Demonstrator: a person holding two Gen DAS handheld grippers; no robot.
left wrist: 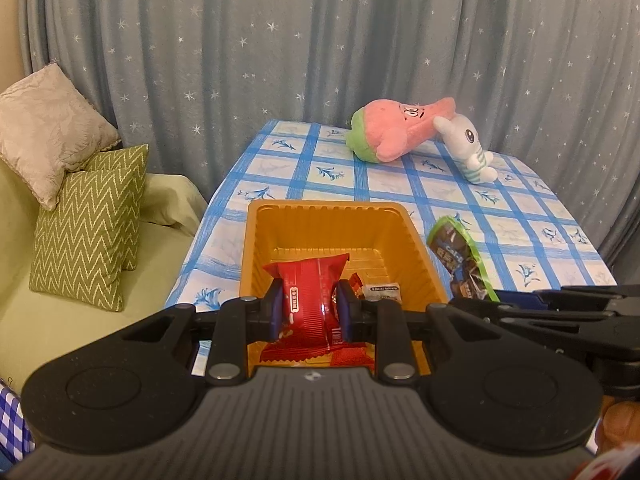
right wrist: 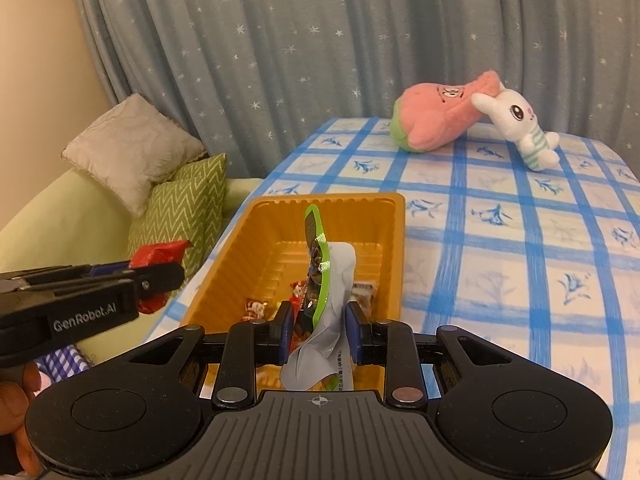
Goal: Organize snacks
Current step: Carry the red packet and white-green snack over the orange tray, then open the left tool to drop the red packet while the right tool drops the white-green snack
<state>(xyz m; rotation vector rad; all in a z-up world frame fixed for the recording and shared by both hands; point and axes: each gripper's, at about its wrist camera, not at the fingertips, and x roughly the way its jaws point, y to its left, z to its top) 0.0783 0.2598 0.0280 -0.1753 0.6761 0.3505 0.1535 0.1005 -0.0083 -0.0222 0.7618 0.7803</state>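
Observation:
An orange plastic tray stands near the table's left front edge; it also shows in the right wrist view. My left gripper is shut on a red snack packet and holds it over the tray's near end. My right gripper is shut on a green-edged snack packet with a silver back, held above the tray's near right part. Small wrapped snacks lie on the tray floor. The right gripper's packet shows beside the tray in the left wrist view.
The table has a blue checked cloth. A pink plush and a white bunny plush lie at the far side. A green sofa with cushions stands left of the table. A starred curtain hangs behind.

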